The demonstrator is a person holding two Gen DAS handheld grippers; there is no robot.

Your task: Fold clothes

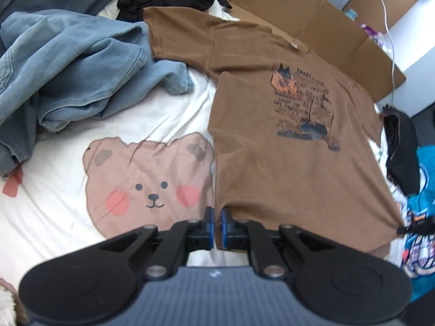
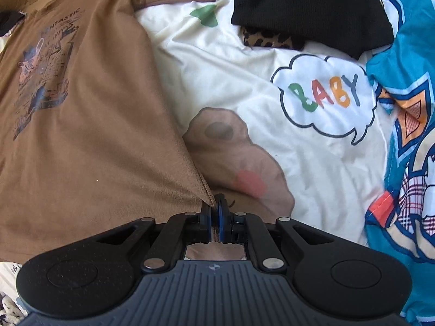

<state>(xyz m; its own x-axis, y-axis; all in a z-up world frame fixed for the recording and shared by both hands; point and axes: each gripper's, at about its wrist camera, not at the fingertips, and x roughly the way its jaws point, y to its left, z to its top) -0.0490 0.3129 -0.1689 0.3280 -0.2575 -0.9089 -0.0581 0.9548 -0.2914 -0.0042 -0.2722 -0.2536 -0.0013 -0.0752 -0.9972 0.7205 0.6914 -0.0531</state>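
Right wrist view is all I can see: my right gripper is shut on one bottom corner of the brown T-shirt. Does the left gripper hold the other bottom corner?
Observer: Yes. The left gripper is shut on the other hem corner of the brown T-shirt.
Operator: Is the far sleeve on that side free?
Observer: Not clearly. A blue denim garment lies right against the far sleeve; I cannot tell whether it overlaps it.
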